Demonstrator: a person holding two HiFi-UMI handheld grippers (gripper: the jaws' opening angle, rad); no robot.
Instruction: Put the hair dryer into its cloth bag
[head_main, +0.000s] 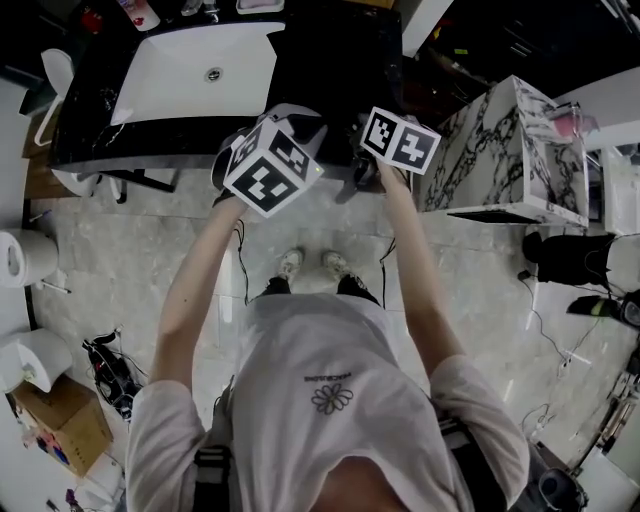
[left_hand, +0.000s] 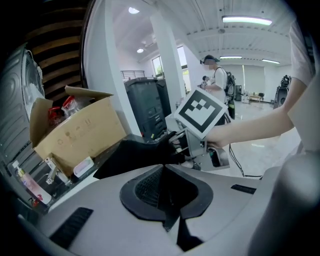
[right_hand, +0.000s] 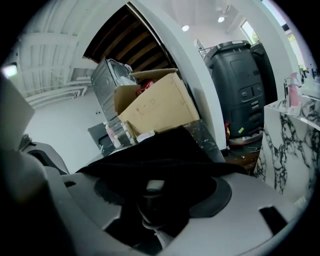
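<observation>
Overhead, the left forearm (head_main: 195, 290) and right forearm (head_main: 412, 260) stretch straight forward to the black marble counter (head_main: 340, 75). The left gripper (left_hand: 163, 170) is pinched tight on the black cloth bag (left_hand: 130, 155). The bag spans to the right gripper (right_hand: 155, 175), whose jaws gape around an unclear grey piece (right_hand: 150, 197).

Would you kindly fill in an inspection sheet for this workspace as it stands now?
Surface: black marbled counter with a white sink basin.
Job's things: black cloth bag spanning both claws; hair dryer not identifiable.
Clutter: open brown cardboard box by the counter.
Grippers: left claw shut on the bag's edge; right claw open, with bag cloth draped over it.
Cables: thin black cable hanging below the left arm.
Surroundings: pale marble floor, white marbled block, black bin.
</observation>
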